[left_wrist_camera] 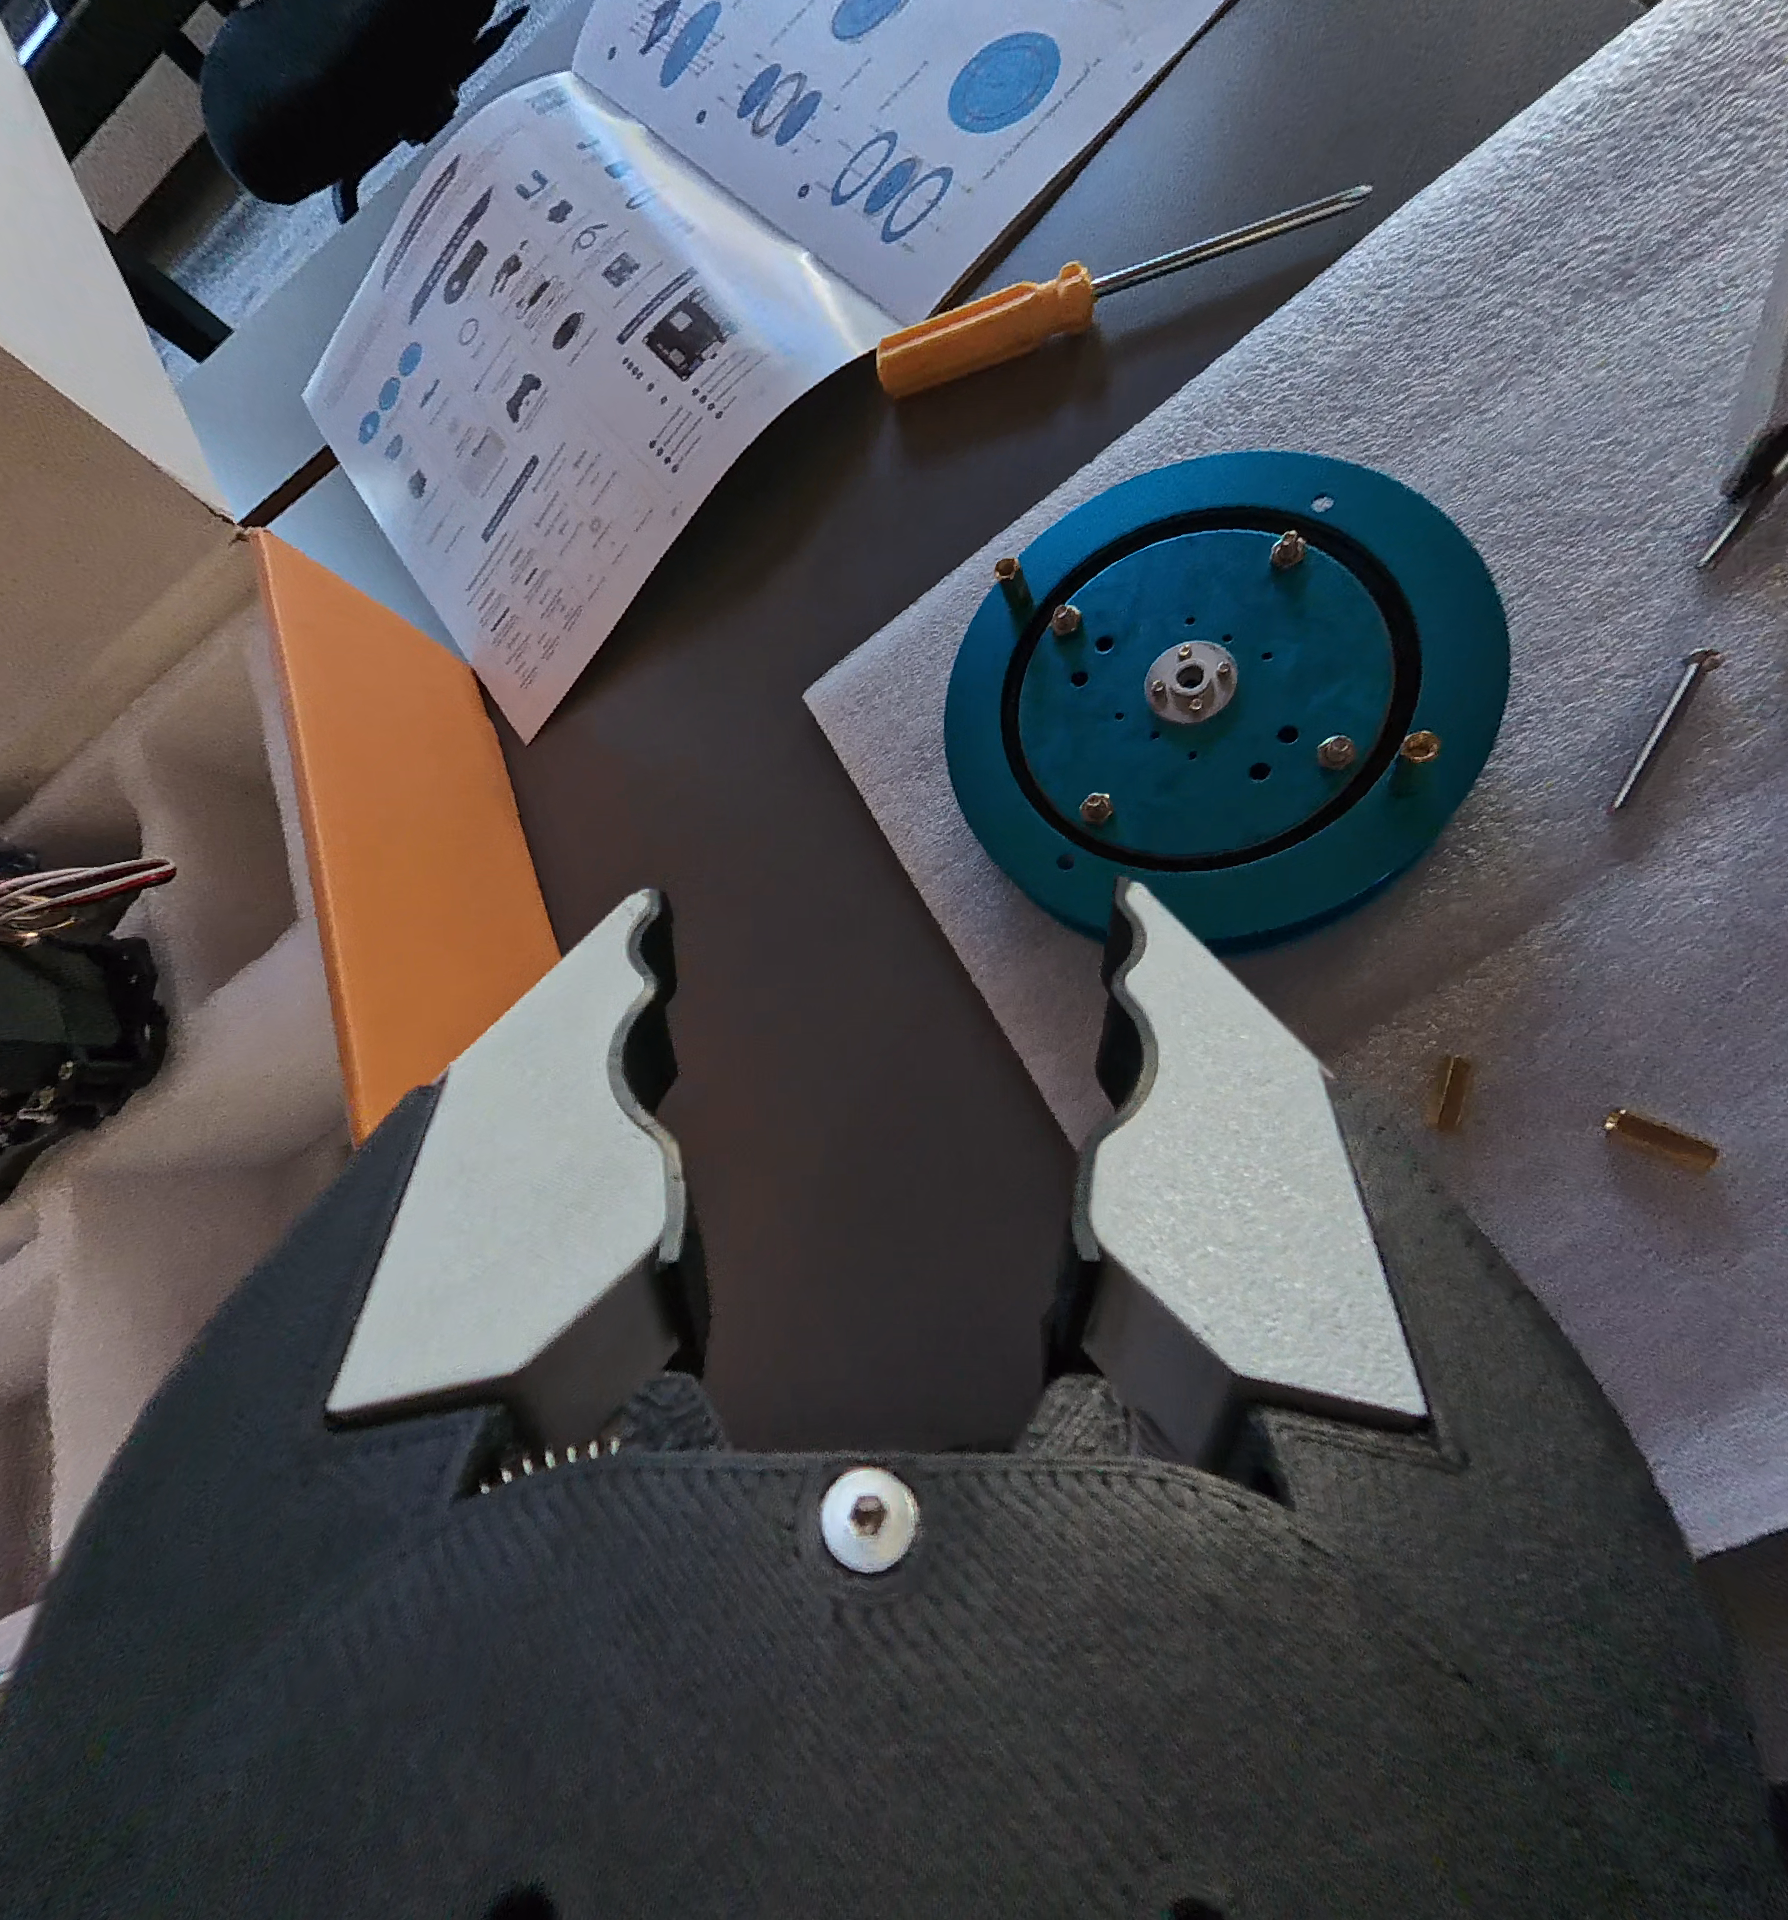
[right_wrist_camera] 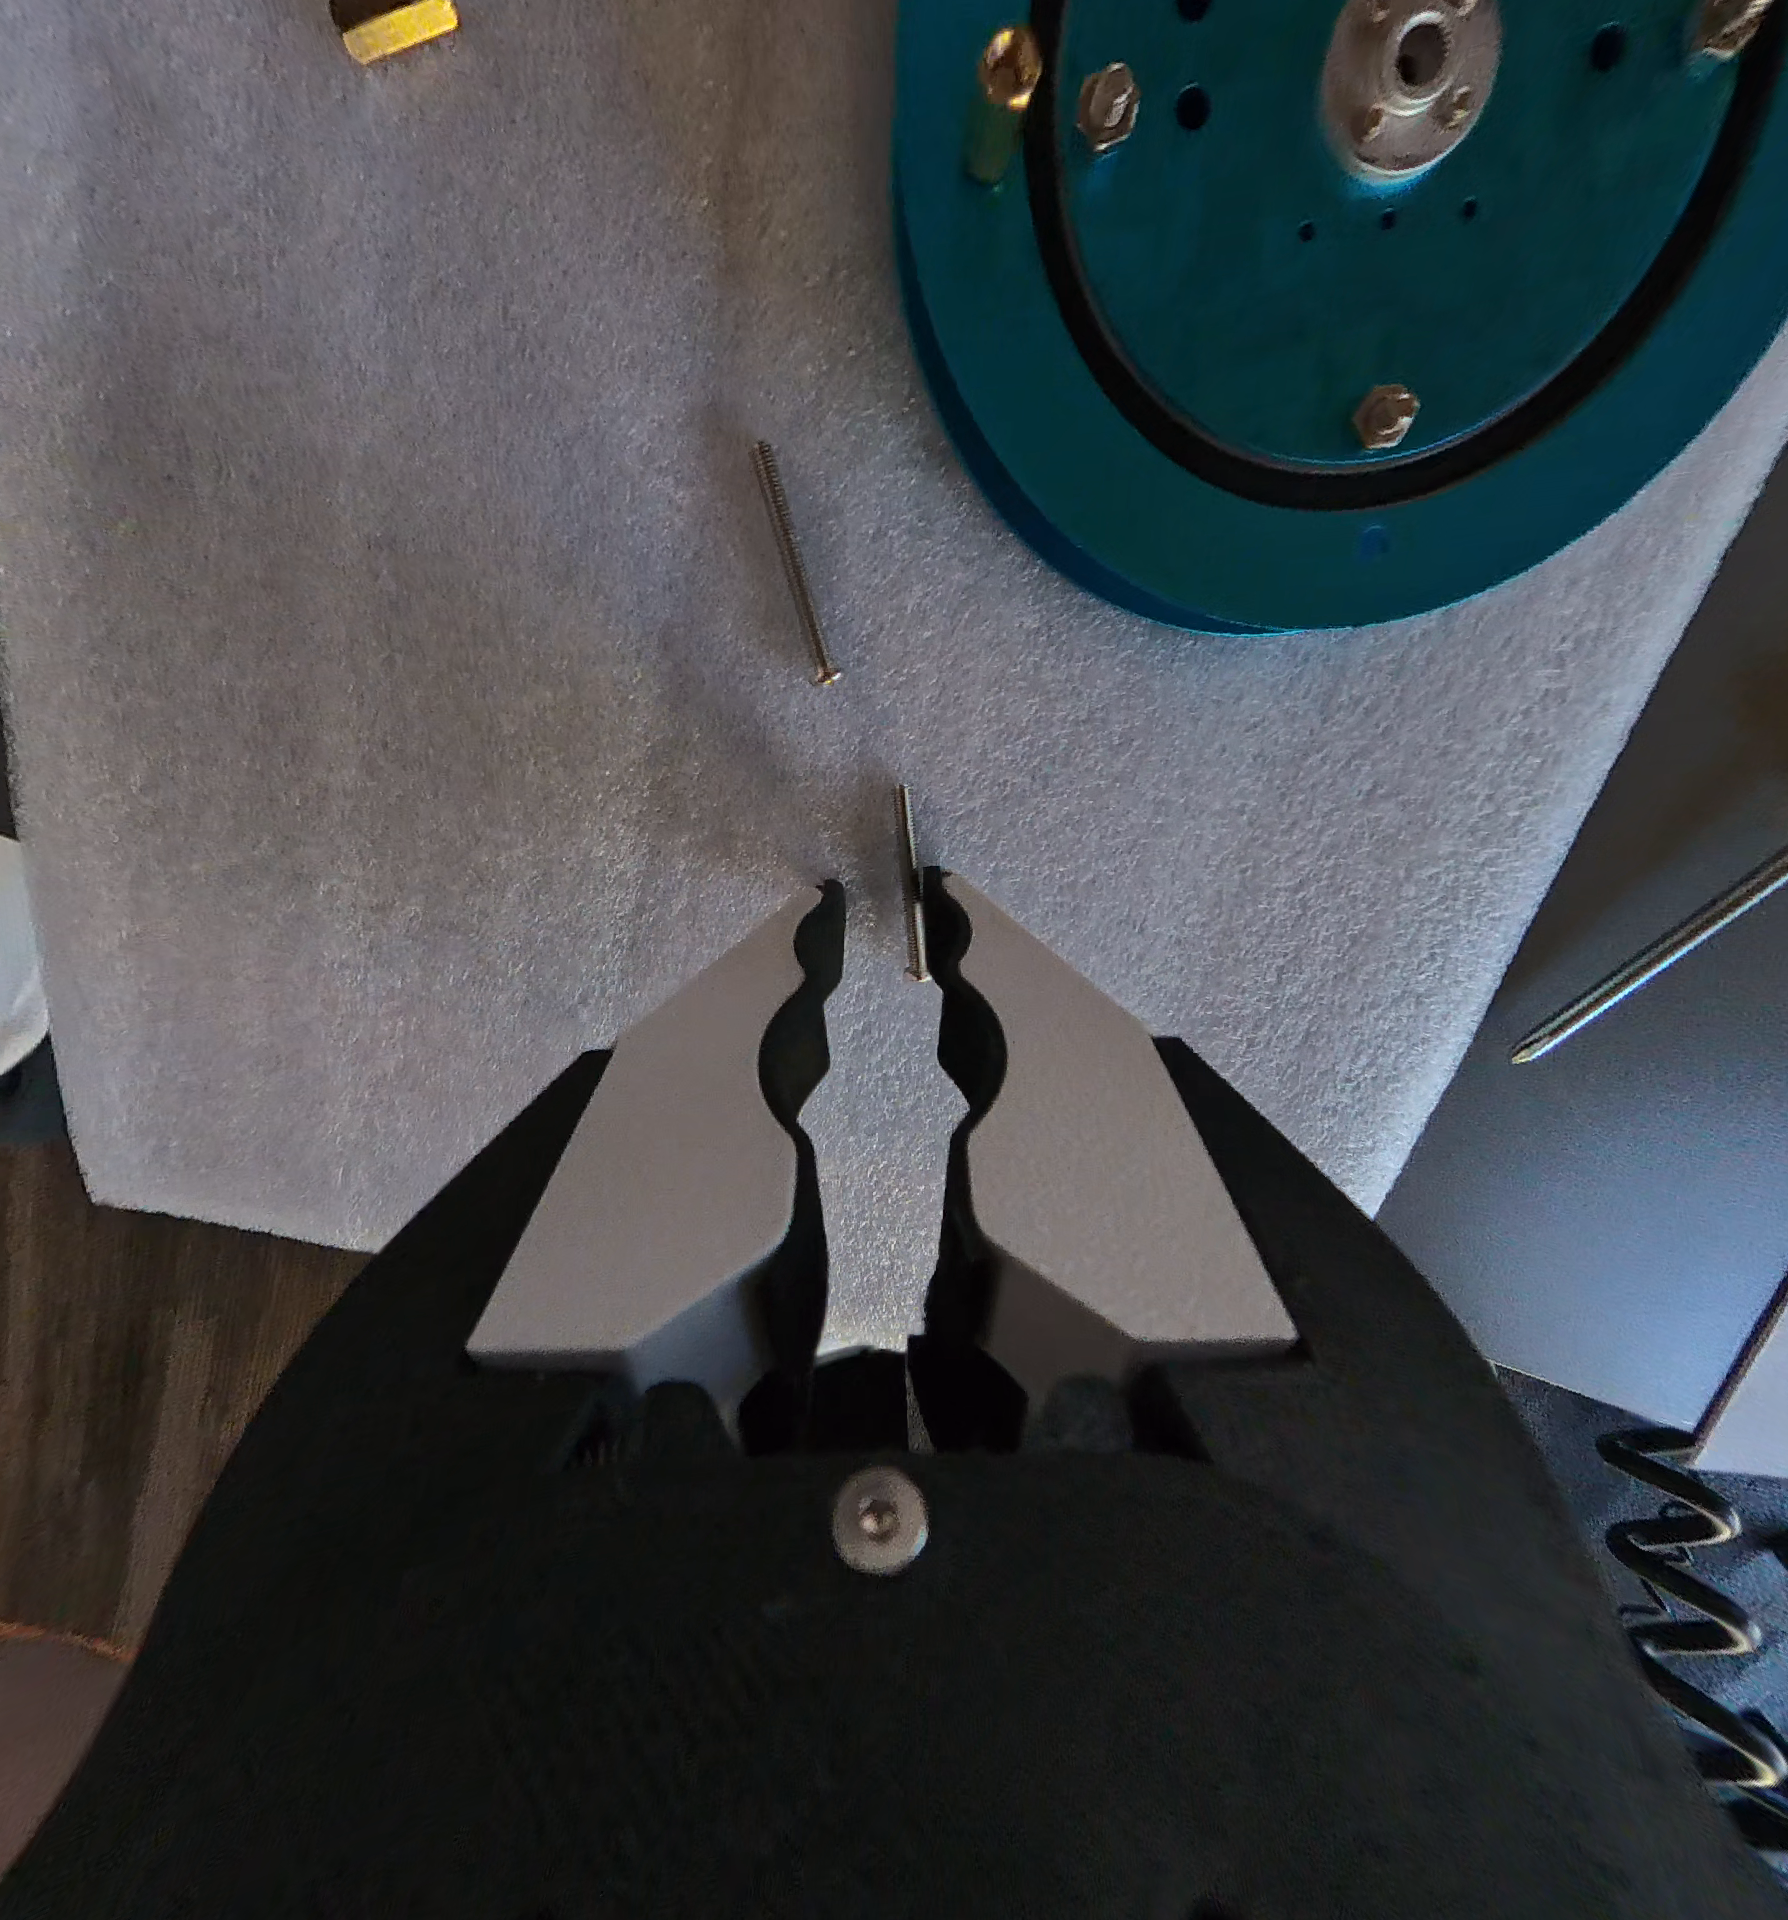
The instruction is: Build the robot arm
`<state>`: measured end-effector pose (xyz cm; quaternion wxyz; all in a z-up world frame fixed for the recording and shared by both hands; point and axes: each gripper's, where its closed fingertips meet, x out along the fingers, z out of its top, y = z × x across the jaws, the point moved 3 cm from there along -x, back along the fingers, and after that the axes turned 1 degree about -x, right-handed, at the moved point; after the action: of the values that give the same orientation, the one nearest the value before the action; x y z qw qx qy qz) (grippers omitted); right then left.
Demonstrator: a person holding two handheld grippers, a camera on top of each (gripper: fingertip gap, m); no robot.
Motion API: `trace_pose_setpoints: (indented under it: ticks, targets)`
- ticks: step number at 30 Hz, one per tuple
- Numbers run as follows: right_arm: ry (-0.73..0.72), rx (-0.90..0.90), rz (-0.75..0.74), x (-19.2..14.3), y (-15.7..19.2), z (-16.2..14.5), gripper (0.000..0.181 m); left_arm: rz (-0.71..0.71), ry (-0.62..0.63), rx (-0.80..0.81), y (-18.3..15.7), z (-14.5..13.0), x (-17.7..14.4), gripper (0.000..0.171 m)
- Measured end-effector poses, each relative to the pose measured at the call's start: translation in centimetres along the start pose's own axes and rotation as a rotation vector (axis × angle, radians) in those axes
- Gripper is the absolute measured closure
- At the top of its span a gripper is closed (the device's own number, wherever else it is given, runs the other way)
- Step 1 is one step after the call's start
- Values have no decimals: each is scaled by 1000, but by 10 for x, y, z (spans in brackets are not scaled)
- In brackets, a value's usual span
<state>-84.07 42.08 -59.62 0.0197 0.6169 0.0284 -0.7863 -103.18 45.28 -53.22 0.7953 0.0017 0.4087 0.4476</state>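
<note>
Straddling a short thin screw (right_wrist_camera: 912, 904), the right gripper (right_wrist_camera: 882, 883) has its fingers (right_wrist_camera: 1056, 1060) drawn close but not shut. A narrow gap shows between the tips, wider than the screw. The screw lies flat on the white foam sheet (right_wrist_camera: 350, 623), just short of the blue disc (right_wrist_camera: 1389, 312) and clear of its rim. It runs nearly along the fingers, not across them. It sits off-centre in the gap, against or just beside the inner edge of one finger, with bare foam between it and the other. Whether metal touches metal there I cannot tell. By my reading this is no pinch: only one side is near contact, and a pin this thin lying lengthwise offers little to bear on.

A longer screw (right_wrist_camera: 796, 561) lies on the foam a little farther on, beside the disc and apart from its edge. A brass spacer (right_wrist_camera: 396, 26) rests well away from the disc at the frame's top.

The left gripper (left_wrist_camera: 890, 914) is spread wide and holds nothing. It hovers over the dark tabletop (left_wrist_camera: 817, 1143) at the near side of the disc, with one fingertip overlapping the disc's rim in the picture. Two loose brass spacers (left_wrist_camera: 1659, 1138) lie on the foam near that rim. Beyond the disc lie an orange-handled screwdriver (left_wrist_camera: 983, 327) and an open booklet (left_wrist_camera: 557, 416).
</note>
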Motion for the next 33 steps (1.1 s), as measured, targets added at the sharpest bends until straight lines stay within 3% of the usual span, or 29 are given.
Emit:
trace_pose_setpoints:
  ticks: [13,16,19,21,23,25,28,33]
  targets:
    - [193,6,71,1,-4,2,179,-13,-2,-36,-3,-11,-7,91]
    - [149,10,64,-1,-2,2,179,-28,-28,-70,-6,-13,-11,95]
    - [-157,139,48,-15,-6,13,179,-88,-169,-164,-11,-2,-27,101]
    - [-532,262,61,-38,-11,35,179,-170,-331,-249,-16,10,-41,106]
    - [-936,345,119,-67,-9,55,179,-308,-465,-314,-27,17,-52,123]
    - [-1189,444,216,-85,-7,64,180,-455,-518,-329,-42,18,-57,131]
    - [-1339,485,395,-92,7,85,180,-563,-534,-347,-59,20,-58,137]
    - [-1343,492,533,-86,15,118,180,-632,-585,-386,-69,30,-64,144]
